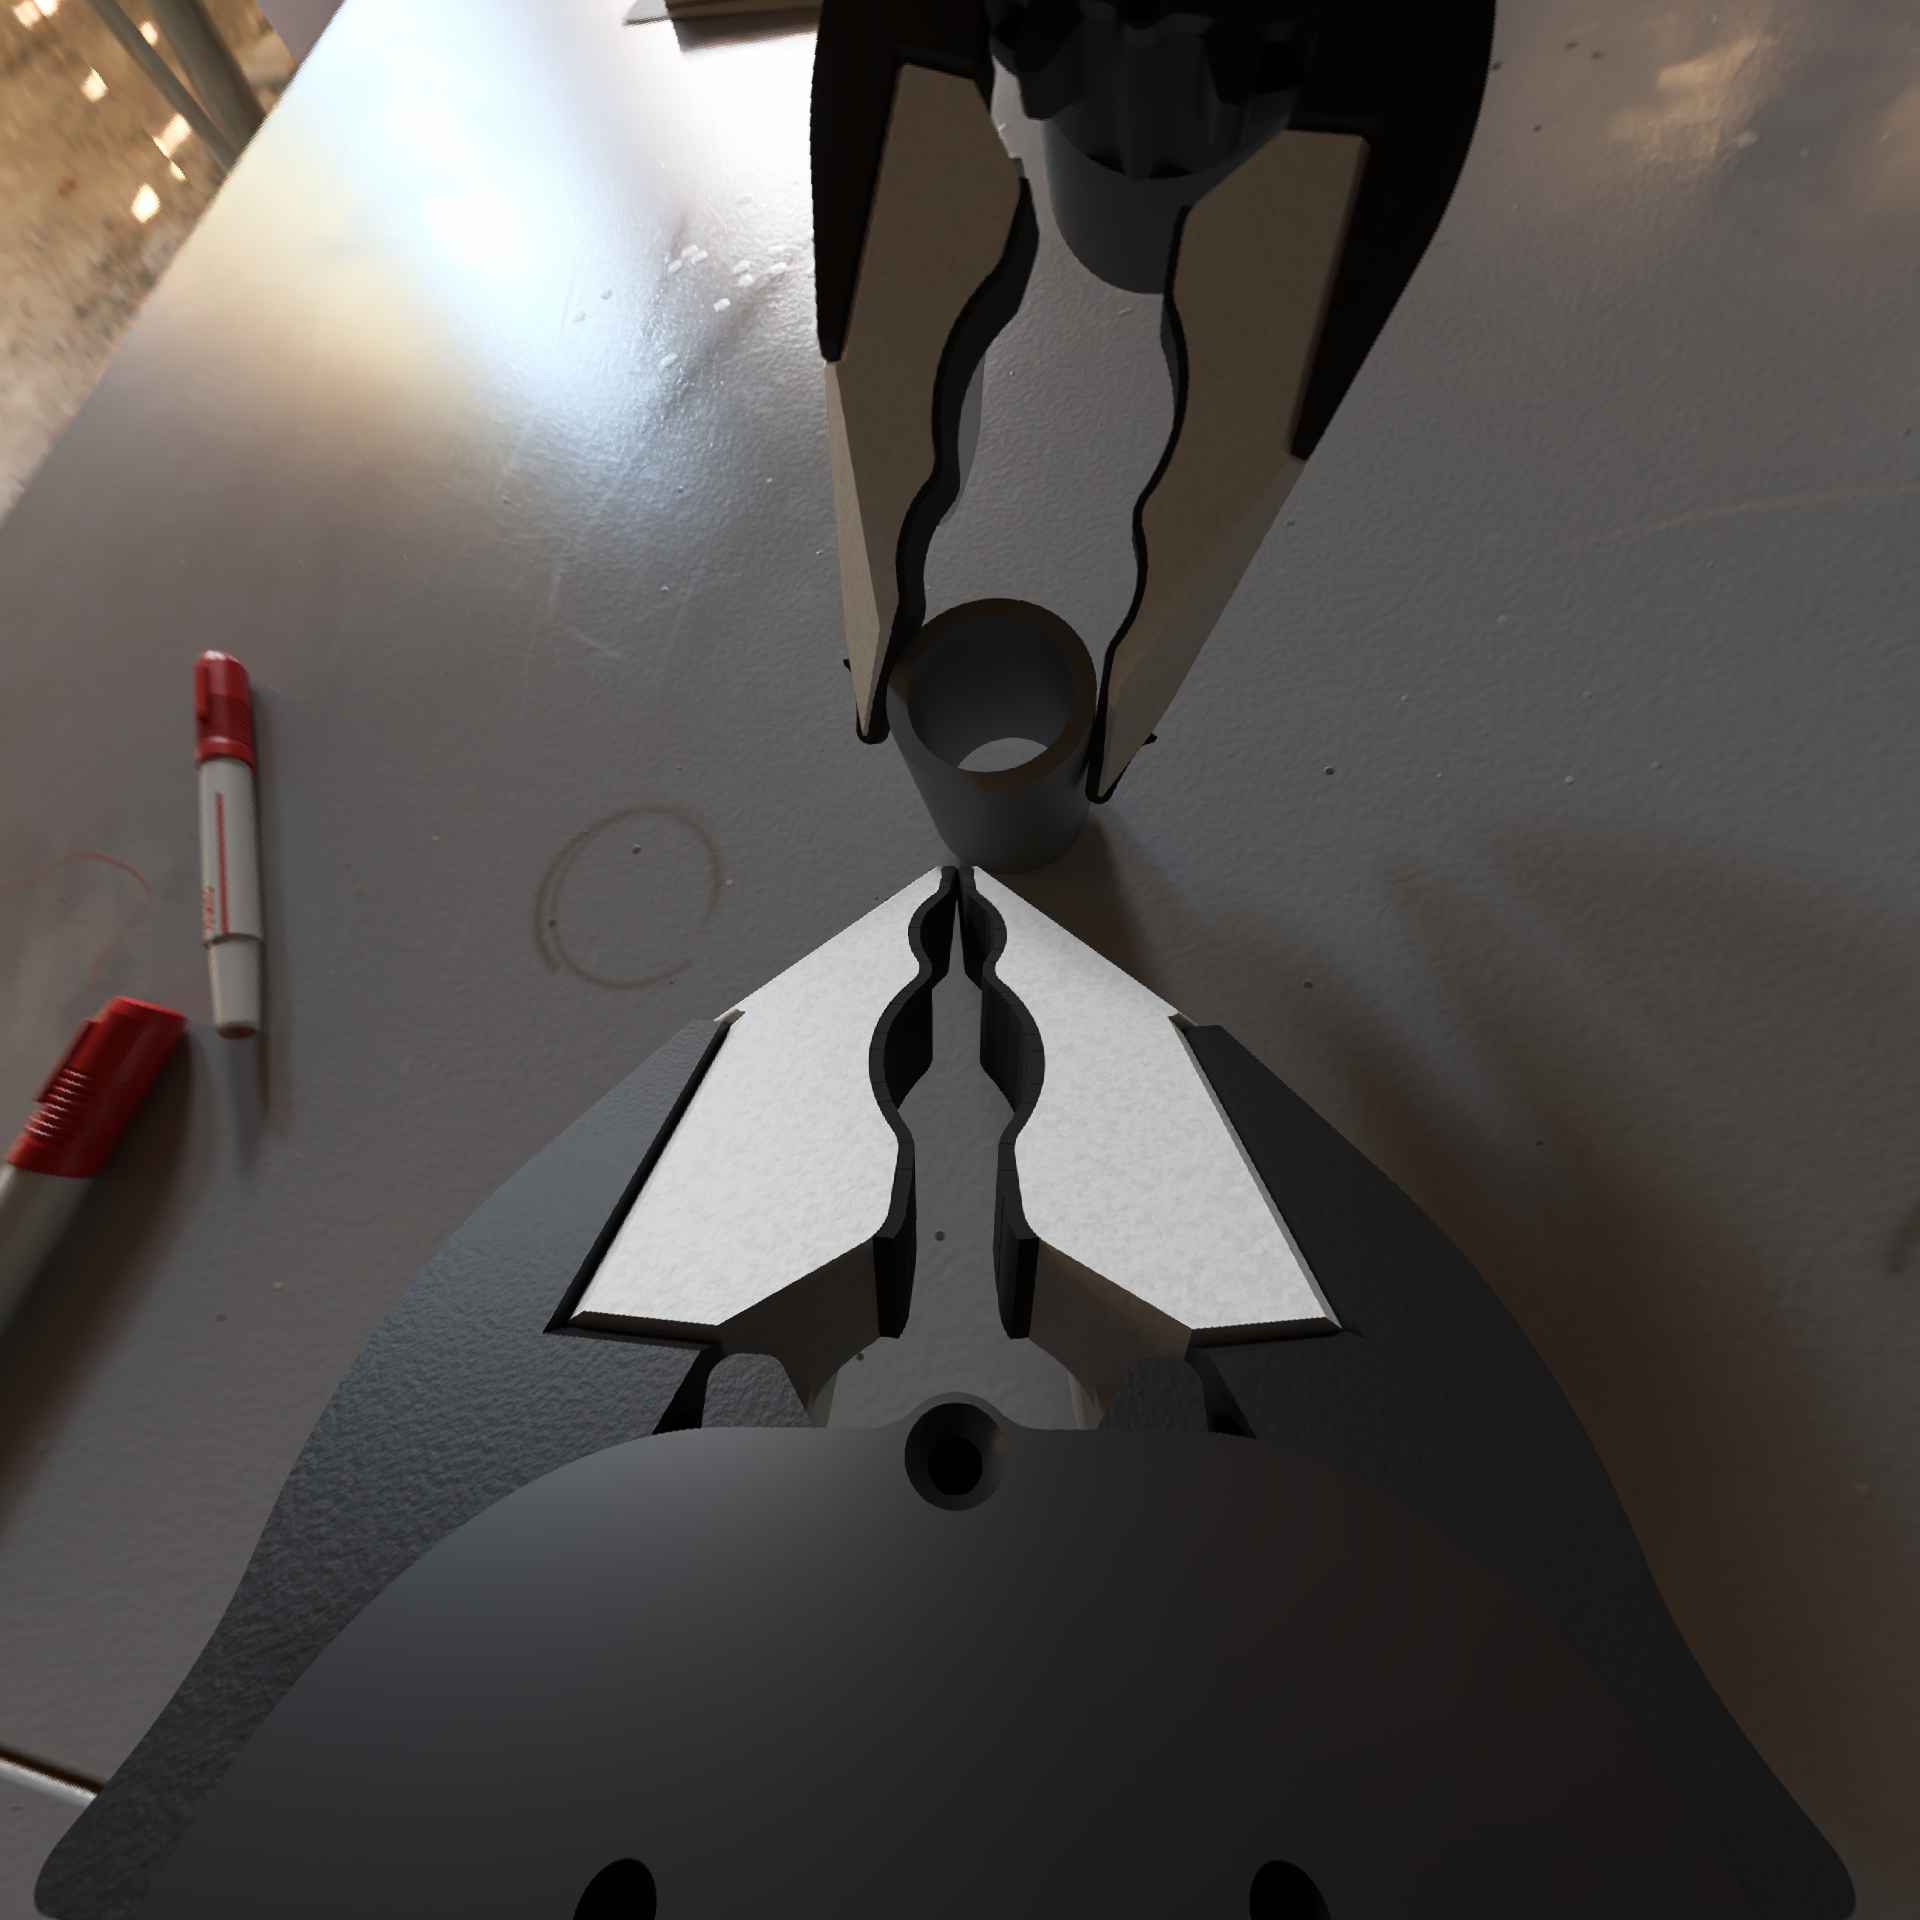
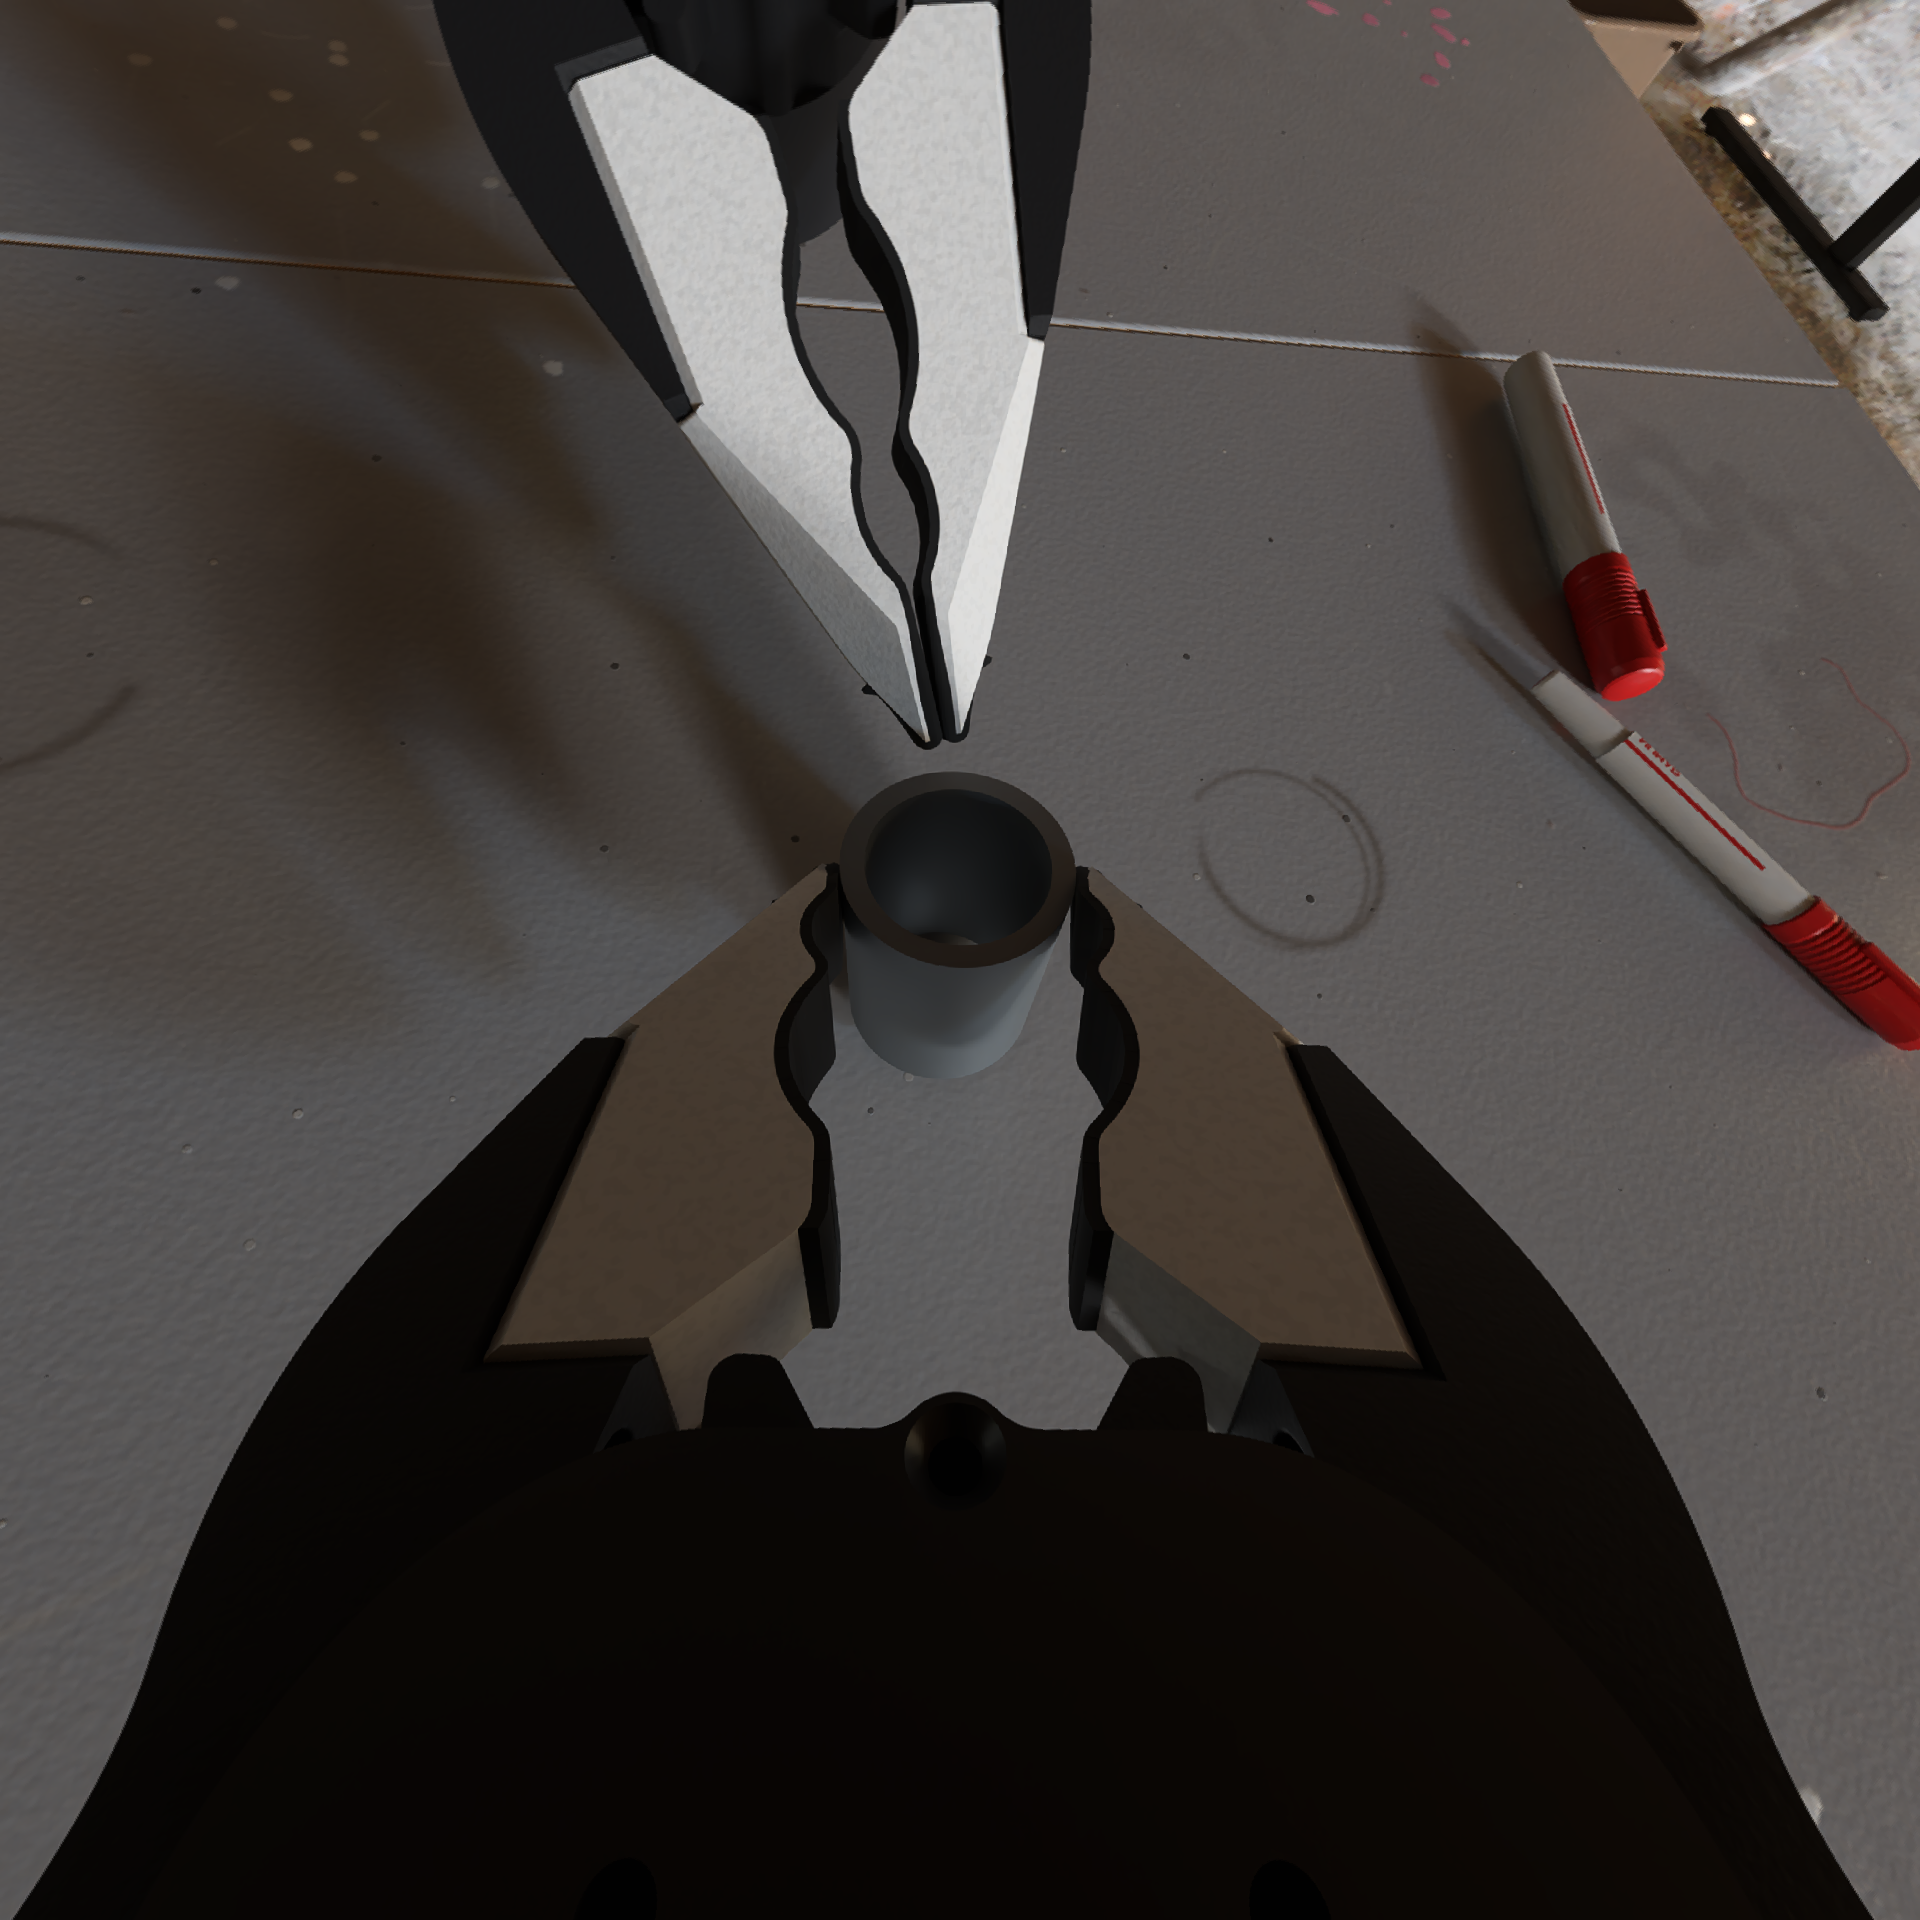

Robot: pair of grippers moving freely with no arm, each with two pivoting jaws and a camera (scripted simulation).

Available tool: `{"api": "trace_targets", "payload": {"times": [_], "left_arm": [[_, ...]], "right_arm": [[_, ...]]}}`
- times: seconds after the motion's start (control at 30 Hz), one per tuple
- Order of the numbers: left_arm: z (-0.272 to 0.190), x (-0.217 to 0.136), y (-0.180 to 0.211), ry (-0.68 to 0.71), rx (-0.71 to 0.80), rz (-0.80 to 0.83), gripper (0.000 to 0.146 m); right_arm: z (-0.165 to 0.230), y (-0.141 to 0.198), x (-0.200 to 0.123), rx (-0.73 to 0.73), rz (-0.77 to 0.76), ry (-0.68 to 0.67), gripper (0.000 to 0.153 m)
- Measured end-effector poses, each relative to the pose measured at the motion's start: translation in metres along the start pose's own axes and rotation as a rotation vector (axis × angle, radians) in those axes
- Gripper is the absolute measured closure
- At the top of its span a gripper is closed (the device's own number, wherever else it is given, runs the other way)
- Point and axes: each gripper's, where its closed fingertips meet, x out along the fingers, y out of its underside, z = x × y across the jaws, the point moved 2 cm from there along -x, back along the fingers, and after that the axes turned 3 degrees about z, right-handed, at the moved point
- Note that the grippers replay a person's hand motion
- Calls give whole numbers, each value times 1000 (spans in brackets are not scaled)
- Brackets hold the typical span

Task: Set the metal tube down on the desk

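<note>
A short dark grey metal tube (image 1: pixel 992 821) stands upright, open end up, over the grey desk (image 1: pixel 416 520). My right gripper (image 1: pixel 992 738) comes in from the top of the left wrist view and is shut on the tube's sides. In the right wrist view the tube (image 2: pixel 940 997) sits between that gripper's (image 2: pixel 954 883) tan fingertips (image 2: pixel 790 914). I cannot tell whether the tube's base touches the desk (image 2: pixel 416 935). My left gripper (image 1: pixel 956 878) is shut and empty, its tips just short of the tube, facing the right gripper; it also shows in the right wrist view (image 2: pixel 940 732).
Two red-capped markers lie to one side: one (image 1: pixel 227 842) beside a second (image 1: pixel 73 1132), also seen in the right wrist view (image 2: pixel 1579 530) (image 2: pixel 1714 831). A faint drawn ring (image 1: pixel 629 899) (image 2: pixel 1288 857) marks the desk near the tube. The desk edge runs at the upper left (image 1: pixel 156 270).
</note>
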Motion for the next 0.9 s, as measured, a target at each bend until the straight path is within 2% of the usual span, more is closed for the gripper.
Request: {"api": "trace_targets", "payload": {"times": [0.2, 0.53, 0.7, 0.77, 0.83, 0.9], "left_arm": [[1, 0, 2, 119, -190, -21, 146], [1, 1, 3, 145, -224, -137, 146], [1, -1, 0, 73, -113, -134, 146], [6, -11, -8, 19, -76, -209, 146], [21, -24, -14, -71, -138, -284, 146], [40, -33, -7, -175, -238, -286, 146]], "right_arm": [[0, 1, 0, 17, -18, -16, 109], [-2, 3, 0, 24, -145, -55, 109], [-2, 2, 1, -2, -149, -48, 109], [-2, 3, 1, -21, -148, -36, 109], [-3, 3, 0, -42, -144, -17, 109], [-5, 4, 0, -46, -136, 2, 109]]}}
